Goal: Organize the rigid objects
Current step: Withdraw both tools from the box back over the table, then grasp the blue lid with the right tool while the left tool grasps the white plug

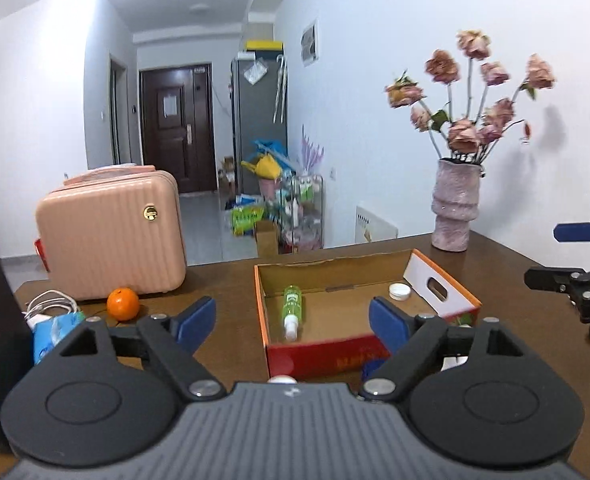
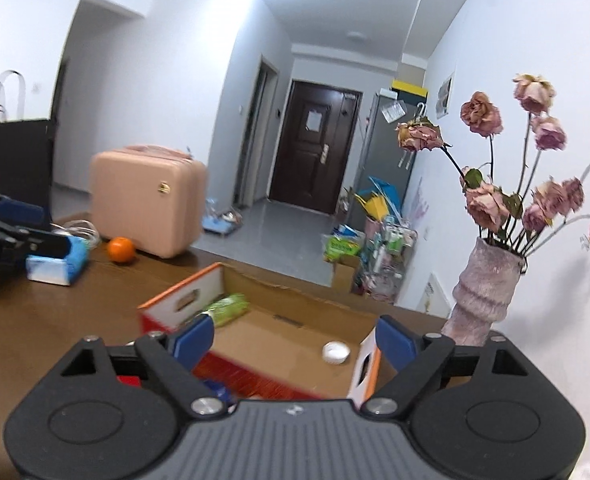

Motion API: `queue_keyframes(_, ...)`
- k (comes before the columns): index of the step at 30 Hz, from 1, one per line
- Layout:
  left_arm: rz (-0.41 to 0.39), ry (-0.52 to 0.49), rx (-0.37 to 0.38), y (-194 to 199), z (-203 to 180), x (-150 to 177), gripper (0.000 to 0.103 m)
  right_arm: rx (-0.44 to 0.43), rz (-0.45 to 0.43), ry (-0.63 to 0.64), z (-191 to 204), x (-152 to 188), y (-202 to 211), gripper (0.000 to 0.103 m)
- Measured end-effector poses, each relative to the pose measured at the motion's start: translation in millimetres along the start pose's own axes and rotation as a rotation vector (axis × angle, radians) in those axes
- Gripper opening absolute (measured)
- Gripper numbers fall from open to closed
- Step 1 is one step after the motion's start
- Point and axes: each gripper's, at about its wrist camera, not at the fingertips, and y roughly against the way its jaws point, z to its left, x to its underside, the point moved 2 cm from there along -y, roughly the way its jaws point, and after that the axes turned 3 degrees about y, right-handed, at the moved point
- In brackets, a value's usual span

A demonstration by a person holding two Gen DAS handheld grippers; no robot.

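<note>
Above the desk's [image 1: 223, 280] far edge, both the left hand-held gripper [image 1: 293, 322] and right hand-held gripper [image 2: 295, 338] gape wide, empty; fetch the orange [image 1: 123, 304] next, squeezing gently, then lower it into the cardboard box [image 1: 335, 270].

1. Cardboard box [image 1: 335, 276]: matt brown inside, glossy red-orange print outside.
2. Inside it, a clear green plastic bottle [image 1: 292, 310] and a smooth white plastic cap [image 1: 399, 291].
3. Beneath the box, a dark wood table [image 1: 223, 280], faintly shiny.
4. Right of the box, a rough, speckled pink vase [image 1: 455, 208].

Green bottle [image 1: 292, 309]; orange-rimmed box [image 1: 260, 304]; ribbed pink case [image 1: 111, 236].
</note>
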Motion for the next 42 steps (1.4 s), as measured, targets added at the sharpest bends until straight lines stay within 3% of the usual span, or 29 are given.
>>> queue_keyframes(9,-0.067,-0.04,-0.049,78.5,-26.5,73.8,0.097,0.017,-0.013,-0.131,36.2,90.4,74.0,0.092)
queue_keyframes(17,-0.005,0.03,-0.038,109.4,-20.6,134.2,0.099,0.059,0.003,-0.226,63.4,145.3,112.5,0.092)
queue_keyframes(28,0.064,0.002,-0.049,72.5,-19.6,157.7,0.099,0.077,0.08,-0.249,70.5,166.4,82.0,0.092)
queue_keyframes(42,0.158,0.004,-0.04,0.6,-12.0,152.9,0.099,0.057,0.144,-0.275,62.3,168.6,26.9,0.09)
